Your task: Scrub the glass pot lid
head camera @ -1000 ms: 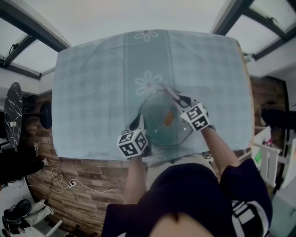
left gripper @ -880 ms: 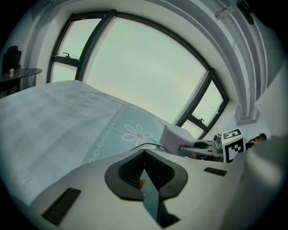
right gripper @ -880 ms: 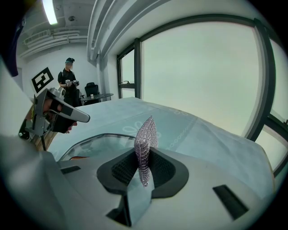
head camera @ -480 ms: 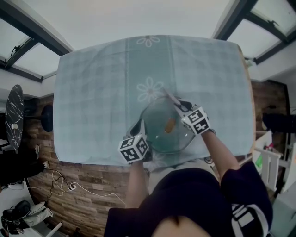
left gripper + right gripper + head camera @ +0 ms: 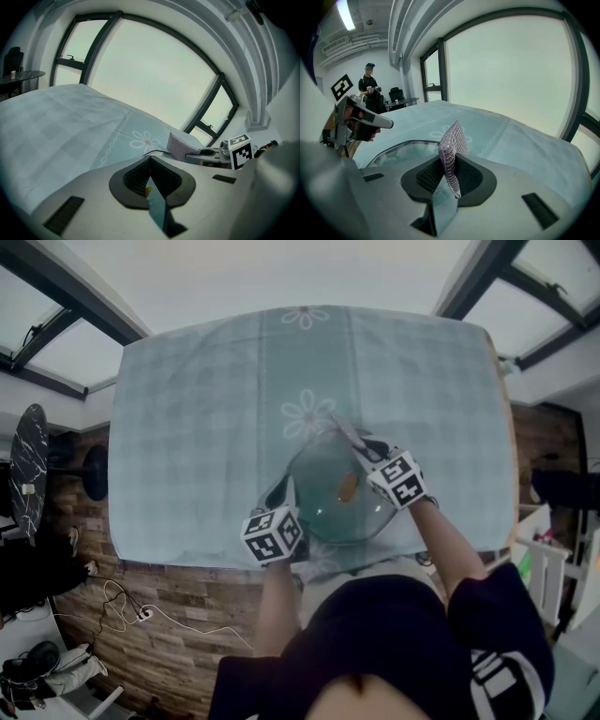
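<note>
Off in the background, a person [image 5: 369,86] by a dark desk, well clear. Glass pot lid [image 5: 323,495] at the near edge of the table [image 5: 187,409], rim pinched tight in the left gripper [image 5: 284,495]. Right gripper [image 5: 361,448] clamped on a mesh scrubber [image 5: 342,431] at the lid's far rim. Checked flowery cloth [image 5: 422,362], brick floor [image 5: 169,615], big windows [image 5: 154,70].

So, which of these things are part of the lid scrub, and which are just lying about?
In the job: glass pot lid, gripped at its rim by the left gripper; mesh scrubber, in the right gripper.
Lying about: flowered tablecloth, round black side table, floor cables.
</note>
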{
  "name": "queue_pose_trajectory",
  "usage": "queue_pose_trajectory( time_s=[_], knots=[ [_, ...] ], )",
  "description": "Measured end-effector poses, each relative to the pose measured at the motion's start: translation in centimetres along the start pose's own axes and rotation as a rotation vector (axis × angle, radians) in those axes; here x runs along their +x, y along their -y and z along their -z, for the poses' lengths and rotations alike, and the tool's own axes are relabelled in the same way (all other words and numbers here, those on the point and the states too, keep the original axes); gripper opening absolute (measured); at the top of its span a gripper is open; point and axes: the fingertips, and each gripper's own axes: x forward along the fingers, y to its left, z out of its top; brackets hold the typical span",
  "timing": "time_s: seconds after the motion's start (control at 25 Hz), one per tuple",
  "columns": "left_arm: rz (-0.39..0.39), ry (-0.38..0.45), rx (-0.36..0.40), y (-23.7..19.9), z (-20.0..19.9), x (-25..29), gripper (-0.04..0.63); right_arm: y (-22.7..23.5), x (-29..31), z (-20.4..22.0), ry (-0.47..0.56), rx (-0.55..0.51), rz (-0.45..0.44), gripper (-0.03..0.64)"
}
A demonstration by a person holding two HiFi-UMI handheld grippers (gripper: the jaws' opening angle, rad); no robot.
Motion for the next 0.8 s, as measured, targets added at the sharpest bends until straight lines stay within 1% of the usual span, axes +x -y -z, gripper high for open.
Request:
queue_pose_trajectory(
  time_s=[0.16, 0.8],
  knots=[
    [-0.002, -0.001, -0.005, -0.5, 0.2, -0.4, 0.000, -1.2, 0.0, -0.1, -0.035, -0.006, -0.022, 0.080],
    [-0.003, 0.012, -0.006, -1.1, 0.0, -1.6, 0.000, -4.3, 0.7, -1.0, -0.055, -0.065, -0.086, 0.078]
  ],
)
